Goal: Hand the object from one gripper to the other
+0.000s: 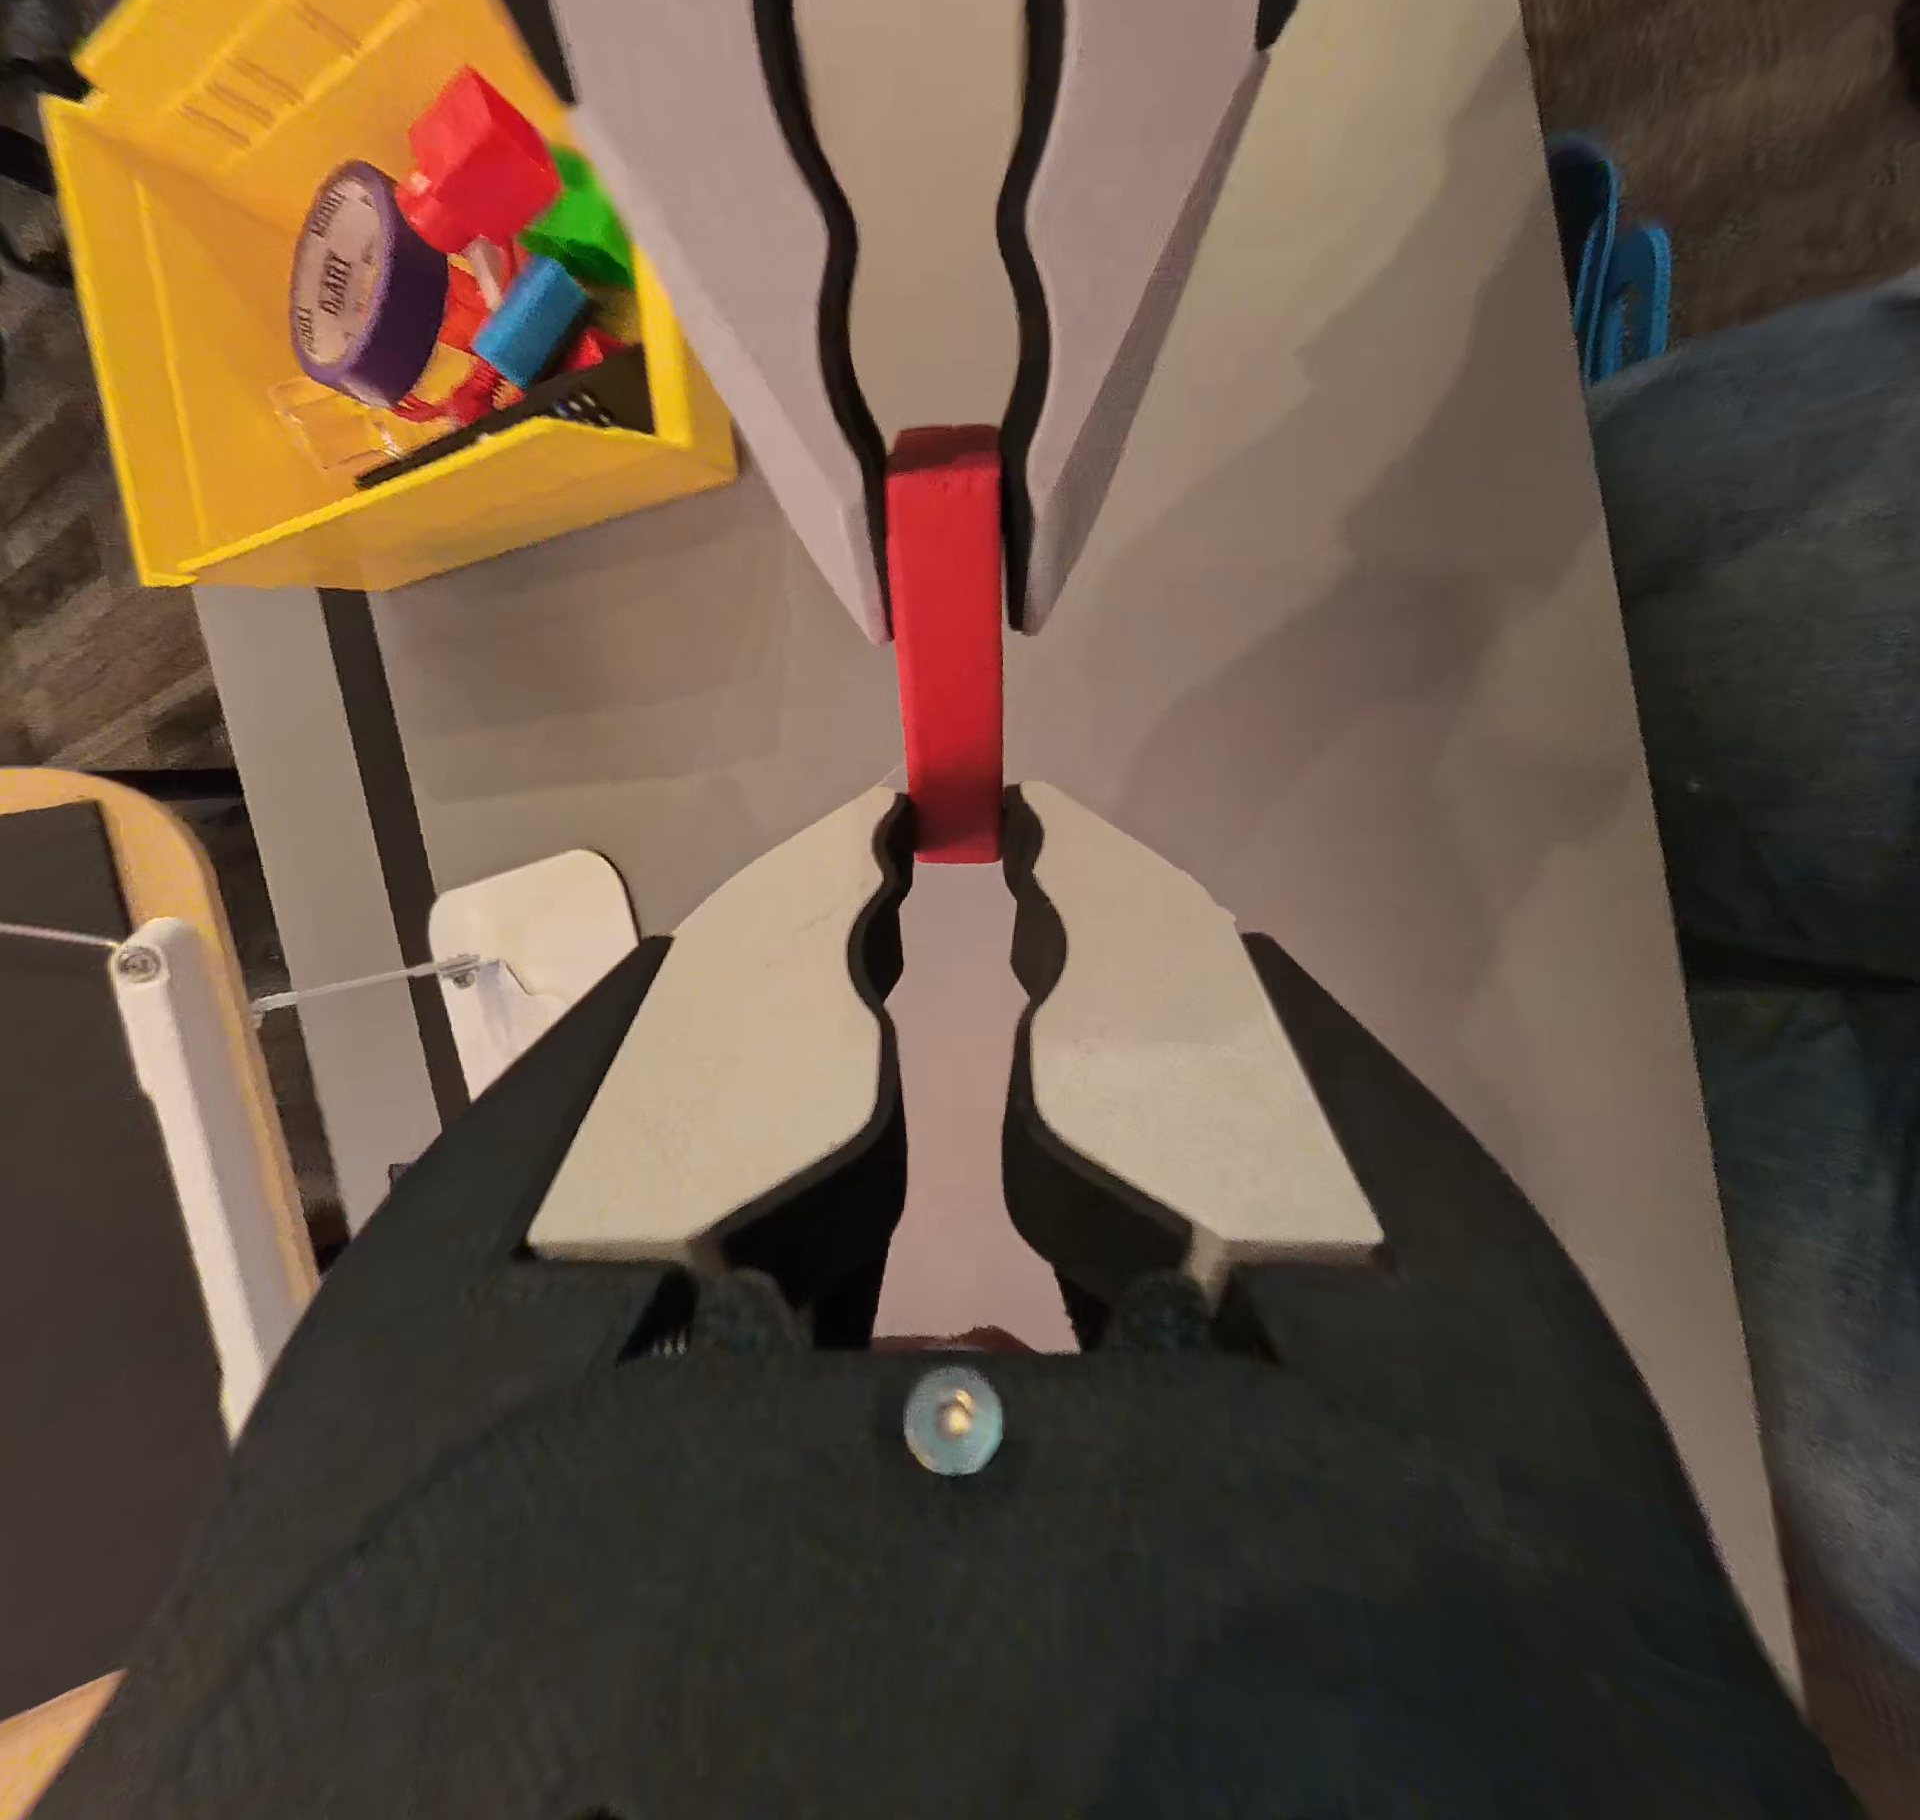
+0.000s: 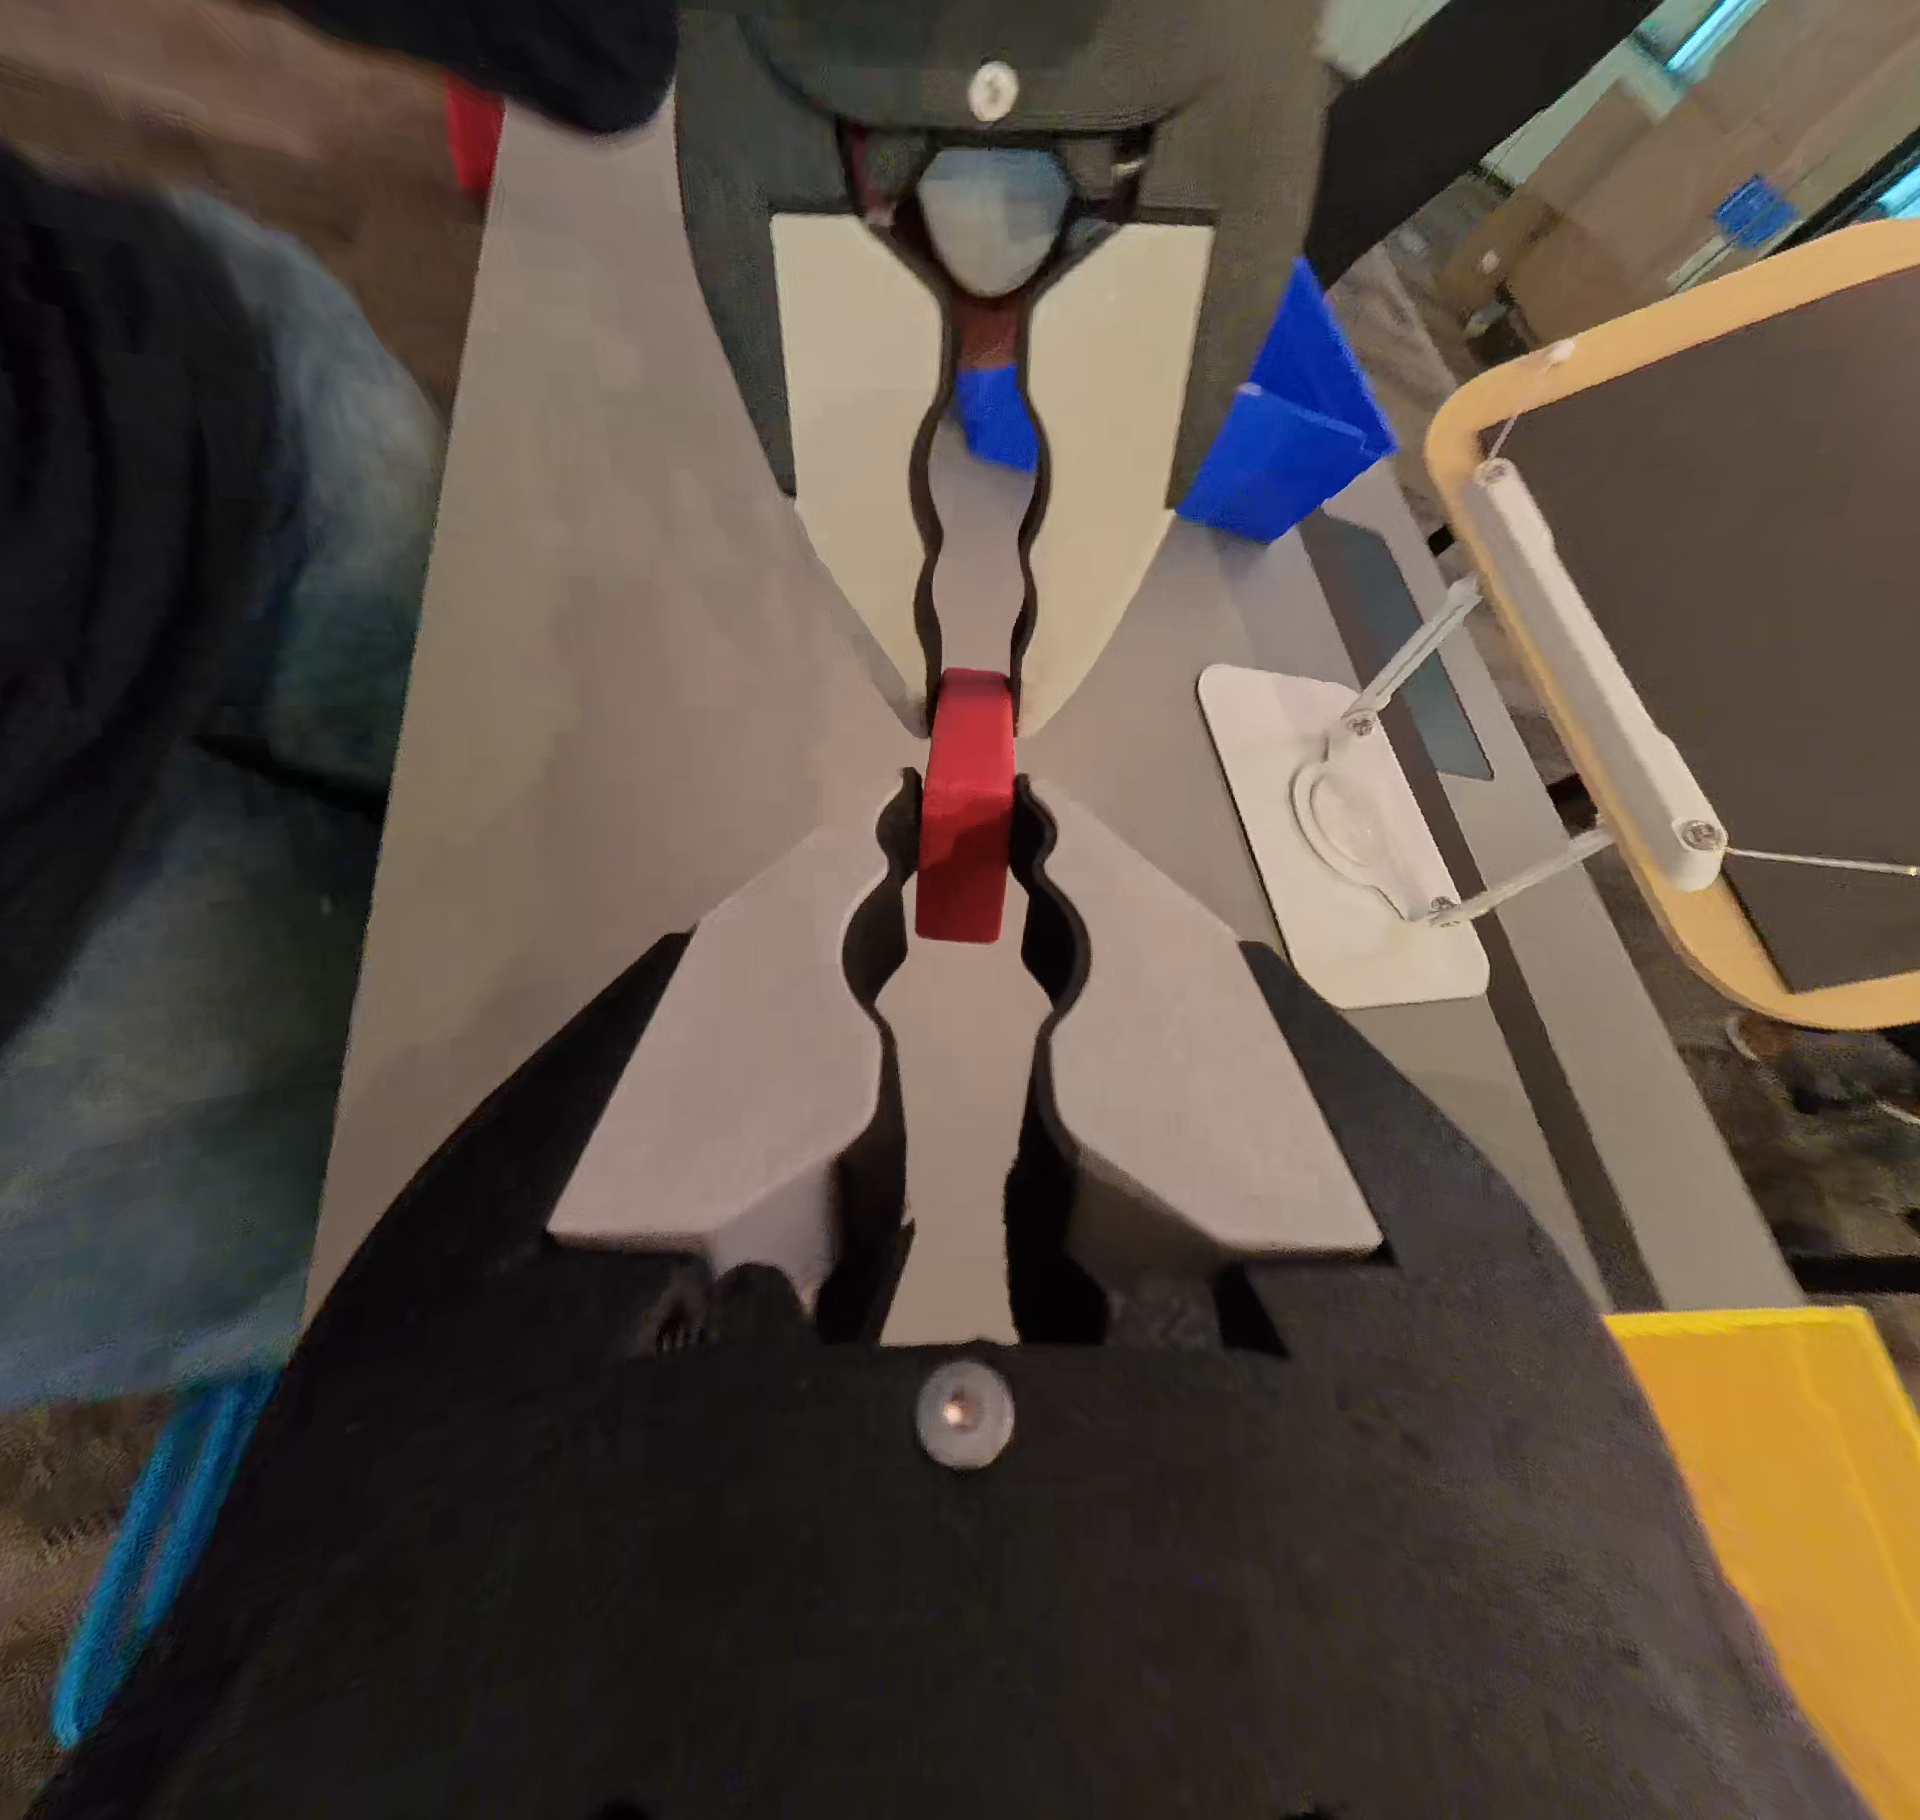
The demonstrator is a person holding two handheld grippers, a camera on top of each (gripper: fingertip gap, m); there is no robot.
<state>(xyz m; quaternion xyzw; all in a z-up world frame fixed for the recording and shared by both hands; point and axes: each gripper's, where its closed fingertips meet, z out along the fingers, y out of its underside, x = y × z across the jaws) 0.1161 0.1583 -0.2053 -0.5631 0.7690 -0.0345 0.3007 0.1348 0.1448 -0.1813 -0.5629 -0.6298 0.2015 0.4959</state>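
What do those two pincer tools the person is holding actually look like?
Both look alike. The left gripper and the right gripper each have a broad matte black body with a silver screw in the middle, and two pale grey fingers that taper to a tip. The fingers' inner edges carry wavy black padding. No cables show. The person wears blue jeans.

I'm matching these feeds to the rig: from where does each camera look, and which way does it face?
Left wrist view: sits on the left gripper, looks along its fingers at the red block, right gripper and yellow bin.
Right wrist view: sits on the right gripper, faces the left gripper; a sleeve shows.
Shared: block, both grippers, table.
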